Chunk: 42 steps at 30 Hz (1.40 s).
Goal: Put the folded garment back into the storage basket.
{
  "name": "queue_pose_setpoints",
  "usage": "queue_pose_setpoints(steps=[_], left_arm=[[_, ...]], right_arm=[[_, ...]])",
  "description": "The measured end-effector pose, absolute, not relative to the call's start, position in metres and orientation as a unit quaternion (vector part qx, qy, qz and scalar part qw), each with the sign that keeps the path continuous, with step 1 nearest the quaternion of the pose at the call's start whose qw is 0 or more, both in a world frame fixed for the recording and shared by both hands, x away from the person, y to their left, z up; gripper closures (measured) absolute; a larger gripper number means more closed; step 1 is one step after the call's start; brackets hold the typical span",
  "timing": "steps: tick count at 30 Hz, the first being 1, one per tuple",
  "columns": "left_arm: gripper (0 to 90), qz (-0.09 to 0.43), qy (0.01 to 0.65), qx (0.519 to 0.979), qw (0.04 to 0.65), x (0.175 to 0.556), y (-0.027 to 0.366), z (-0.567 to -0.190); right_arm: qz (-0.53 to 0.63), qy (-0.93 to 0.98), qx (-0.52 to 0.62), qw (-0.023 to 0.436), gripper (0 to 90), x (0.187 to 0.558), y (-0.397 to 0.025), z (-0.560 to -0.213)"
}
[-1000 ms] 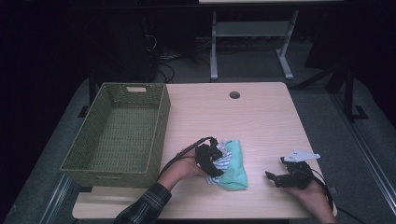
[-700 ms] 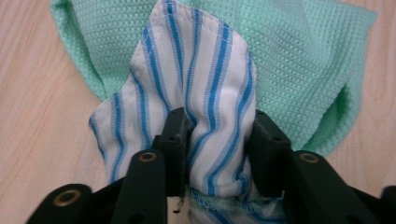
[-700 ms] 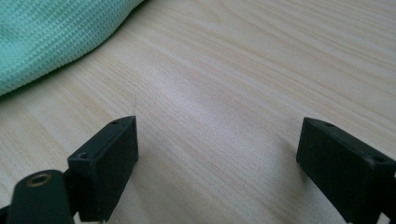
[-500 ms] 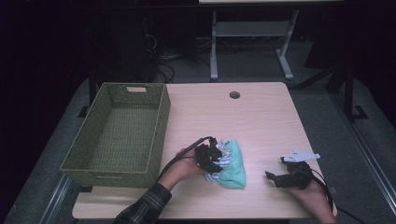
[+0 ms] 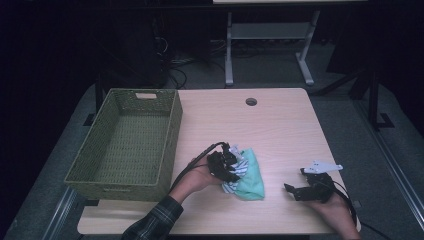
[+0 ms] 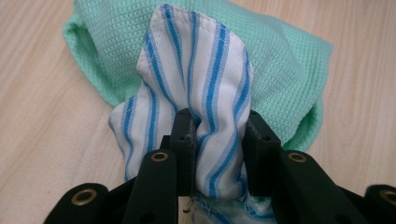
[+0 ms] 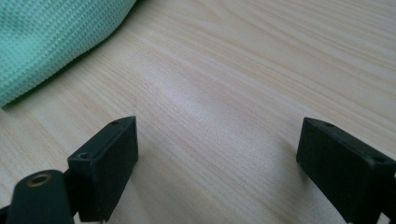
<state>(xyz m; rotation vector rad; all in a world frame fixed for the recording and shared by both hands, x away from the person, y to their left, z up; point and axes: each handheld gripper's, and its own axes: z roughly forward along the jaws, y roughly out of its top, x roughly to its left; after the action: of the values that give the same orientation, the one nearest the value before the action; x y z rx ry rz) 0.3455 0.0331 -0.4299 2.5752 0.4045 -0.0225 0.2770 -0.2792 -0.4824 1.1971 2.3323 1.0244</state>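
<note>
A white cloth with blue stripes (image 6: 205,88) lies on top of a mint green waffle cloth (image 6: 280,74) near the table's front middle. My left gripper (image 6: 217,135) is shut on a bunched fold of the striped cloth; in the high view it sits at the left edge of the cloth pile (image 5: 245,172), as my left gripper (image 5: 231,167). My right gripper (image 5: 295,189) rests low over the table to the right of the pile, jaws wide apart and empty. In the right gripper view the green cloth (image 7: 51,37) fills the upper left corner, beyond my right gripper (image 7: 219,158).
A green woven basket (image 5: 167,145) stands on the table's left side. A round cable hole (image 5: 251,101) marks the far middle of the wooden tabletop (image 5: 280,135). Beyond the table stands a white metal frame (image 5: 230,55) on the dark floor.
The left gripper has nudged slightly right into the cloth pile with the striped cloth in its jaws. The right gripper has stayed in place.
</note>
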Motion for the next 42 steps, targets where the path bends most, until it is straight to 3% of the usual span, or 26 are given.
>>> queue_pose_setpoints(steps=[42], left_arm=[[68.6, 0.015, 0.179, 0.927, 0.329, 0.356, 0.066, -0.332]], right_arm=[[0.358, 0.819, 0.418, 0.164, 12.3, 0.277, -0.279, -0.482]])
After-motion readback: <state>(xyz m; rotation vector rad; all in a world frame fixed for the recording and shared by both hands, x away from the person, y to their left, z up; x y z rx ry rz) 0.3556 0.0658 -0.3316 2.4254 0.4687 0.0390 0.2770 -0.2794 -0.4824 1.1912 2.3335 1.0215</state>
